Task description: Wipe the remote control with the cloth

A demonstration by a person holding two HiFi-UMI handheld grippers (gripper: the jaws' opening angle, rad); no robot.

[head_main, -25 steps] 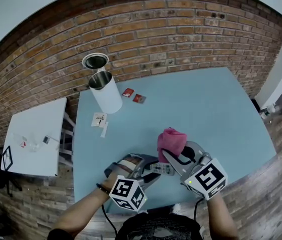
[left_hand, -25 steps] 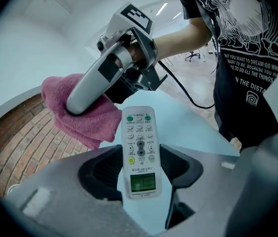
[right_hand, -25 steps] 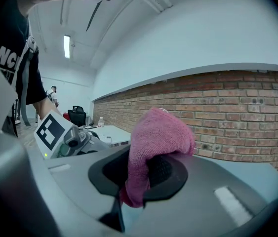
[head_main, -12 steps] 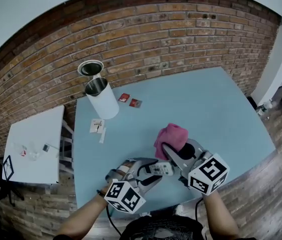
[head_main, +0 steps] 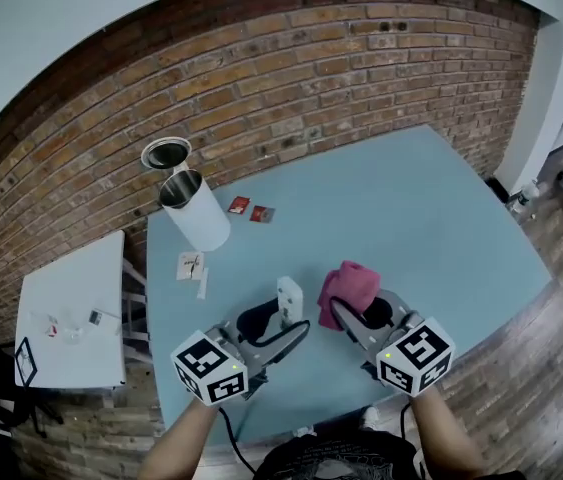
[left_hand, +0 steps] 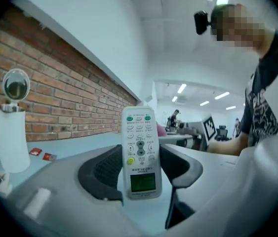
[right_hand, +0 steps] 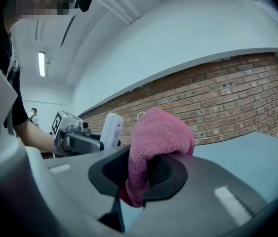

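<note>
Pink cloth (right_hand: 156, 142), bunched into a soft wad, is clamped between the jaws of the right gripper (head_main: 357, 314), which a person holds low over a pale blue table (head_main: 431, 208). Just beside it, in the left gripper (left_hand: 141, 168), a white remote control (left_hand: 139, 152) stands upright, pinched by its lower edges between jaws set fairly wide to take its width. Its buttons and small green display face back along the gripper, towards the holder, and a yellow button shows below the middle. Seen from the head view, the remote is lifted clear of the tabletop, its plain back turned to the brick wall (head_main: 261, 78), with a narrow gap between it and the cloth. Both grippers point roughly level, away from the person, near the table's front edge. Farther back on the table a white cylindrical container (head_main: 201, 213) stands with its round lid tipped open, two small red packets (head_main: 249, 209) lie near it, and a few paper slips (head_main: 194, 266) lie closer in. A smaller white table (head_main: 71, 308) stands off to the left.
</note>
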